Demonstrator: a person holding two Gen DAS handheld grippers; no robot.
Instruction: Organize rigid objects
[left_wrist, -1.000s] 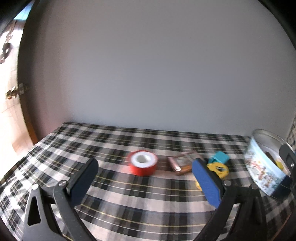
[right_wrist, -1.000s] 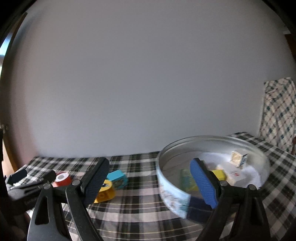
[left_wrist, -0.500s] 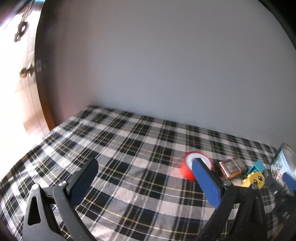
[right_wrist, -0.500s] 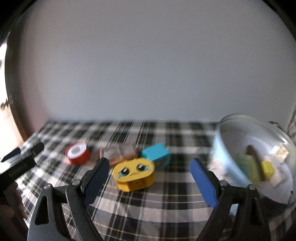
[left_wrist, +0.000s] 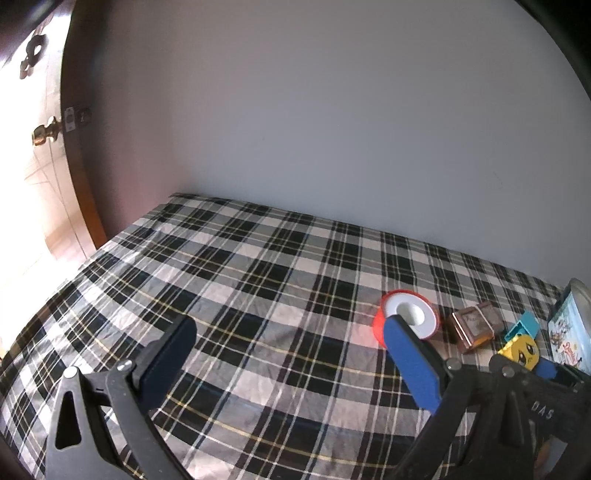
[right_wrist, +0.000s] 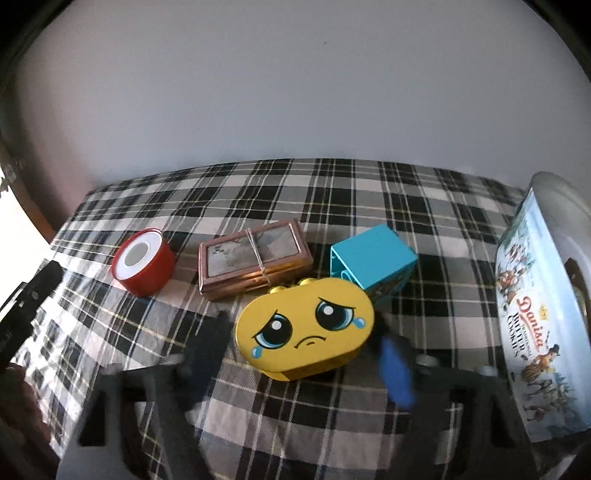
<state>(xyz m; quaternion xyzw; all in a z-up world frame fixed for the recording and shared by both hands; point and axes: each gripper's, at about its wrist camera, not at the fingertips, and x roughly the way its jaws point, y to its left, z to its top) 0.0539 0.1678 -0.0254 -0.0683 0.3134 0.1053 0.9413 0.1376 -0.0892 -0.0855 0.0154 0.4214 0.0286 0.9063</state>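
A yellow toy block with a crying face (right_wrist: 306, 328) lies on the plaid cloth (right_wrist: 332, 192). My right gripper (right_wrist: 303, 334) straddles it, its jaws closing, and a narrow gap still shows on each side. Behind the block lie a turquoise block (right_wrist: 373, 254), a copper-rimmed flat case (right_wrist: 255, 253) and a red tape roll (right_wrist: 142, 264). My left gripper (left_wrist: 288, 328) hovers open over bare cloth left of the tape roll (left_wrist: 406, 319), holding nothing. The yellow block (left_wrist: 522, 349) also shows at the far right of the left wrist view.
A round printed cookie tin (right_wrist: 535, 332) stands on the right, close to the blocks. A grey wall runs along the back of the cloth. A wooden door with a brass knob (left_wrist: 46, 131) is at far left. My left gripper's finger (right_wrist: 29, 295) enters from the left.
My right gripper swung left from the tin, dropped toward the yellow block and now has it between narrowing jaws. My left gripper shifted left, so the tape roll sits by its right finger.
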